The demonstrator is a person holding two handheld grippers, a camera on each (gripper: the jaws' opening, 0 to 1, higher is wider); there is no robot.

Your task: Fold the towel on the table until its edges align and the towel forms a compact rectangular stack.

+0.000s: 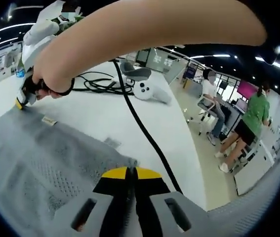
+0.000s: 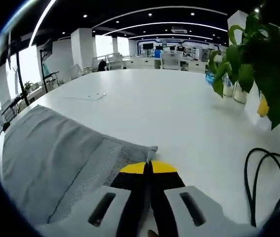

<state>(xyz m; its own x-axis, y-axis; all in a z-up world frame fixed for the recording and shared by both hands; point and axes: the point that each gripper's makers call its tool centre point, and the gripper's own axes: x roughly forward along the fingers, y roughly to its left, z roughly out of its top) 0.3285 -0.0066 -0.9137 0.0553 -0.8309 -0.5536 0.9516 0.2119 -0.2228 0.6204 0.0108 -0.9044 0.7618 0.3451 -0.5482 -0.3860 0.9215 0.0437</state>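
In the left gripper view, the grey towel (image 1: 36, 158) lies spread over the near left part of the white surface (image 1: 95, 113), with a small label at its far edge. At the towel's far left corner the right gripper (image 1: 21, 101) comes in, held by a person's hand (image 1: 51, 81) whose bare forearm crosses the top of the view; its yellow tips are pinched on that corner of the towel. Low in the middle, the left gripper (image 1: 131, 174) has its yellow-tipped jaws pressed together with a fold of the towel's near corner caught between them. A black cable (image 1: 144, 133) runs from coils on the surface down past the jaws, and a white handheld controller (image 1: 149, 90) lies beyond it near the surface's far edge. To the right, past the surface, a person in a green top (image 1: 251, 123) stands and another sits at a desk. In the right gripper view, the towel (image 2: 46, 158) stretches away to the left over the white surface (image 2: 179, 108), its corner reaching the middle, where the right gripper (image 2: 148, 169) is clamped shut on it. Right of that, a leafy green plant (image 2: 258, 54) stands on the surface, and a black cable (image 2: 265, 182) loops at the lower right.
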